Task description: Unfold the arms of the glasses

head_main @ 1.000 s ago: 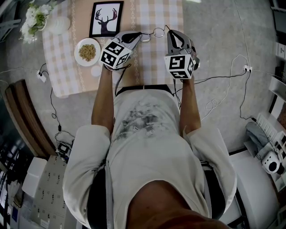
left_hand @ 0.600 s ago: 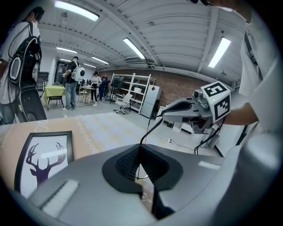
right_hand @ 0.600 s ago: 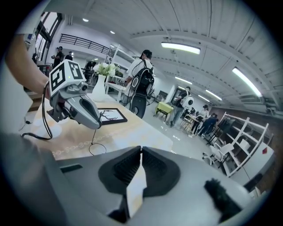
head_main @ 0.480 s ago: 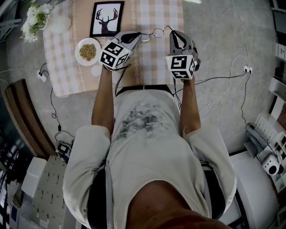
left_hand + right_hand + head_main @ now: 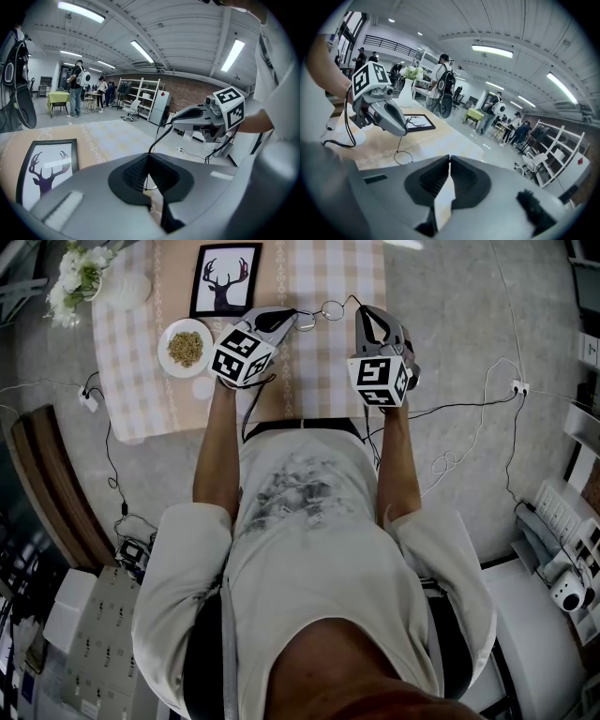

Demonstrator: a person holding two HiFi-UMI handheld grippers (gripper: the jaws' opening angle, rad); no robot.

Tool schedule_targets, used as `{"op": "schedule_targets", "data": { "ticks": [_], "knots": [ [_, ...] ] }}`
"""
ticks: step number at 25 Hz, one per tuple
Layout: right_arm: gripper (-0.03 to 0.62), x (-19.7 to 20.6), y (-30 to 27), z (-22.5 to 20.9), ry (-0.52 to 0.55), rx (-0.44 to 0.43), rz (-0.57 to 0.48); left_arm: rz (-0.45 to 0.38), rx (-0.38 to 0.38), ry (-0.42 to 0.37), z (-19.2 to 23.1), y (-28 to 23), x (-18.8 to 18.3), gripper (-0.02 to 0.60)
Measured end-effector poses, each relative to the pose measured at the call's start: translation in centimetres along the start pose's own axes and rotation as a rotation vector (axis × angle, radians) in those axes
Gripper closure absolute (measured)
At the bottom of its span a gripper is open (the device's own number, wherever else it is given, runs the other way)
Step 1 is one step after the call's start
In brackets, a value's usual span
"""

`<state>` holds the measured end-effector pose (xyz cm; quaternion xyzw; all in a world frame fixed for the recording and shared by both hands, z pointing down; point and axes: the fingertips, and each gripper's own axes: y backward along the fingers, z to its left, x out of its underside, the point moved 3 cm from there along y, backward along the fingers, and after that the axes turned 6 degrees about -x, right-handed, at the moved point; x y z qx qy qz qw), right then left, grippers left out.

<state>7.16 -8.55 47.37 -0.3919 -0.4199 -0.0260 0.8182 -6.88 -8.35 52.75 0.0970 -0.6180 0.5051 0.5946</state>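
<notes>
Thin wire-rimmed glasses (image 5: 330, 307) hang between my two grippers above the checked table (image 5: 319, 371). My left gripper (image 5: 298, 319) is shut on the frame at one round lens. In the left gripper view the jaws (image 5: 149, 159) are pressed together on it, and one thin arm (image 5: 161, 136) runs up to the right gripper (image 5: 174, 123). My right gripper (image 5: 360, 309) is shut on that arm's far end, and its pads (image 5: 440, 176) meet in the right gripper view. There a round lens (image 5: 403, 157) dangles under the left gripper (image 5: 396, 130).
A framed deer picture (image 5: 223, 279) lies on the table's far side. A white plate of food (image 5: 184, 348) and a small white disc (image 5: 202, 388) are at the left, with flowers (image 5: 73, 277) at the far left corner. Cables (image 5: 469, 399) trail on the floor at the right.
</notes>
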Motion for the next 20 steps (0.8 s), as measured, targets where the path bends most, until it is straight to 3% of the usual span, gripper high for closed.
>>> {"op": "schedule_targets", "data": {
  "ticks": [20],
  "knots": [
    [0.572, 0.1, 0.15, 0.25, 0.012, -0.004, 0.002, 0.002, -0.004, 0.0, -0.12, 0.2, 0.13, 0.574]
  ]
}}
